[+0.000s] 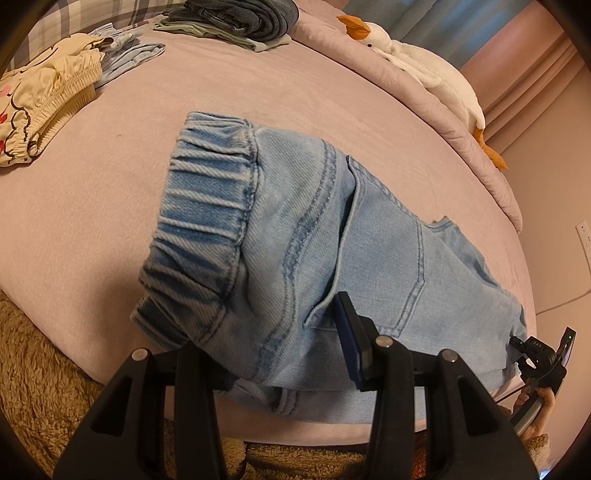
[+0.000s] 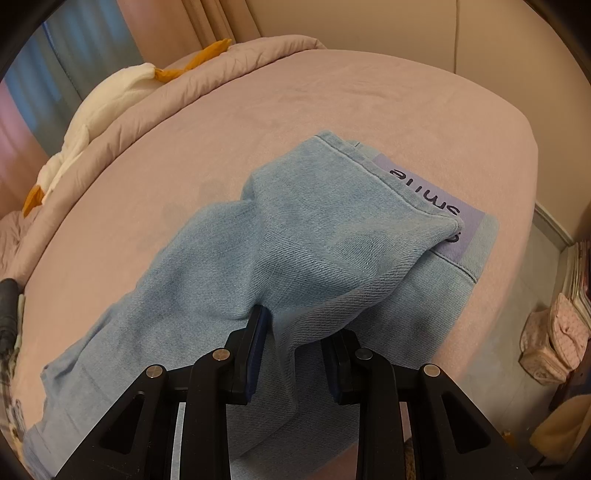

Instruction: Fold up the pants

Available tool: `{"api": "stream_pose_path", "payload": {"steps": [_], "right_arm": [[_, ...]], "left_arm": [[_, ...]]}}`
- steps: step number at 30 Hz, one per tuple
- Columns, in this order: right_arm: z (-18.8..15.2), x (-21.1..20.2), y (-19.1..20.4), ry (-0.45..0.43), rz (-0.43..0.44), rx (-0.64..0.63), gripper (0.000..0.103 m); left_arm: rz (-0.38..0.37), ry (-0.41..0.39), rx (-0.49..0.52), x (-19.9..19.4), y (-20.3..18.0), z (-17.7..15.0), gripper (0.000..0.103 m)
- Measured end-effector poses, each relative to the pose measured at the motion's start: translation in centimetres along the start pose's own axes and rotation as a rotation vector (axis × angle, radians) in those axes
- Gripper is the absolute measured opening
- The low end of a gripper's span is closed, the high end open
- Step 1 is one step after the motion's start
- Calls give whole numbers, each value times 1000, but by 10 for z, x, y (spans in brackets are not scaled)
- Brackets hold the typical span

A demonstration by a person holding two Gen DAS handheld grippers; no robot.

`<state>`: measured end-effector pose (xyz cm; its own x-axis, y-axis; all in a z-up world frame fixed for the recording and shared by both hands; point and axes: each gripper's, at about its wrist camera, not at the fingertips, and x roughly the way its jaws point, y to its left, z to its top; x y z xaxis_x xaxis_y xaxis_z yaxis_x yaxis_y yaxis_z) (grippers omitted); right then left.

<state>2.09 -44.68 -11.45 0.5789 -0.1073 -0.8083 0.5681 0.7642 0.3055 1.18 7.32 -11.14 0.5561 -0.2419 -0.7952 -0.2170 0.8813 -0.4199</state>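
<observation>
Light blue denim pants (image 1: 332, 236) lie on the pink bed sheet (image 1: 110, 206), folded lengthwise, with the elastic waistband (image 1: 207, 206) toward the left. My left gripper (image 1: 280, 354) straddles the waist end; denim fills the gap between its fingers, and its left finger is hidden under the cloth. In the right wrist view the leg end (image 2: 332, 236) is lifted and draped, showing a purple "smile" cuff patch (image 2: 432, 199). My right gripper (image 2: 299, 354) has a fold of denim between its pads. It also shows in the left wrist view (image 1: 543, 354).
Folded dark clothes (image 1: 236, 22) and cream clothes (image 1: 40, 107) lie at the far side of the bed. A white plush goose (image 1: 417, 66) rests on the rolled duvet (image 2: 122, 122). A brown fluffy rug (image 1: 44, 369) is below the bed edge.
</observation>
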Motion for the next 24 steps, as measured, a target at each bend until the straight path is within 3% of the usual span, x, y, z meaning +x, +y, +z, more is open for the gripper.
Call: {"api": "stream_pose_path", "payload": {"steps": [24], "right_arm": [[-1, 0, 1, 1, -6, -3, 29]], "left_arm": [[3, -1, 5, 1, -1, -1, 45]]}}
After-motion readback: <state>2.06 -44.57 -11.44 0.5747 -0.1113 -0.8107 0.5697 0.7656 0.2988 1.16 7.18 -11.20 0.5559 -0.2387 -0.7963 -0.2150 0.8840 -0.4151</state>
